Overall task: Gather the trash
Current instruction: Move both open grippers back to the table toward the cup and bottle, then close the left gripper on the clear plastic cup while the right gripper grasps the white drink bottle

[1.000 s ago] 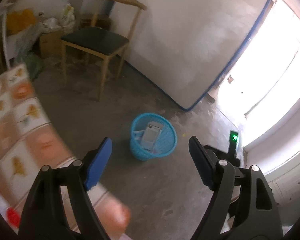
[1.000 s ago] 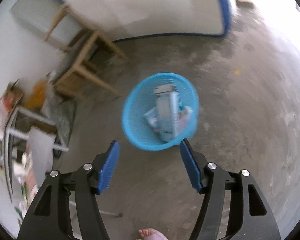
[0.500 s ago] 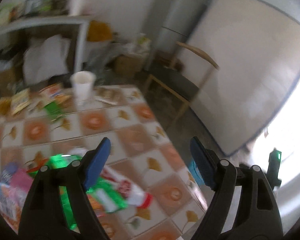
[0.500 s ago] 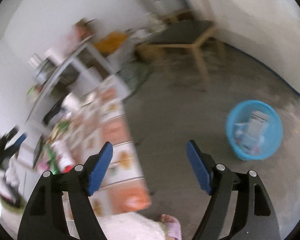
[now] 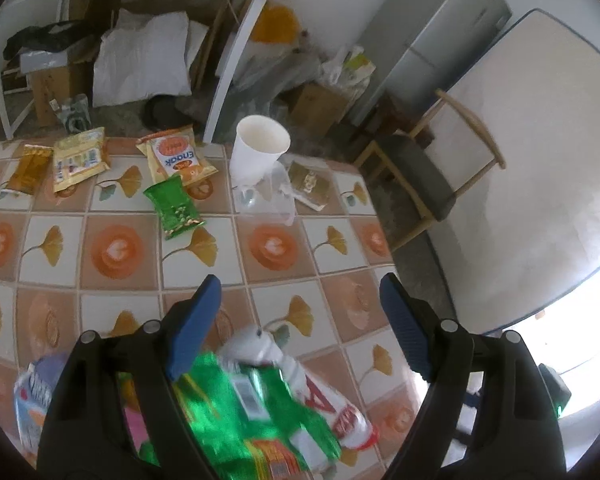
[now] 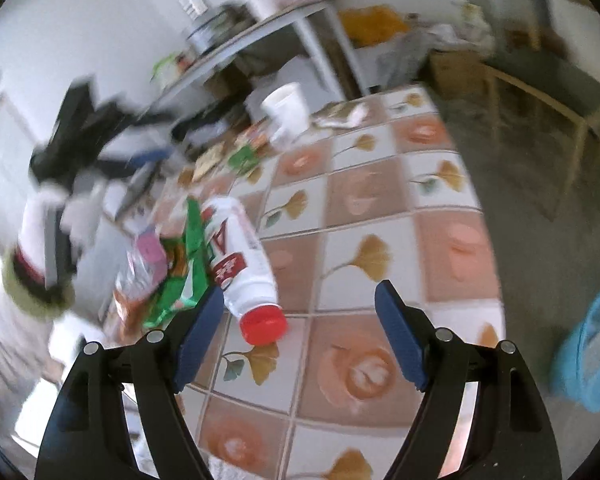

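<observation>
Left gripper (image 5: 300,320) spread, empty, above a green wrapper (image 5: 236,412); right gripper (image 6: 300,328), jaws just opening (nothing between), near a red-capped bottle (image 6: 244,264) on the tiled surface (image 6: 440,240).

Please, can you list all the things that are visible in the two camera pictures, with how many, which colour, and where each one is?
table: one, orange and white tile pattern, under both grippers
bottle: one, white with red cap, lying on the table's near part
large wrapper: one, green, beside the bottle
small packet: one, green, table's middle
snack packets: about three, yellow and orange, table's far side
paper cup: one, white, upright, far side
clear plastic bag: one, by the cup
basket: one, blue, on the floor
chair: one, wood with dark seat, beyond the table
shelf: one, white, behind the table
left gripper: open, empty
right gripper: open, empty, jaws just widened
</observation>
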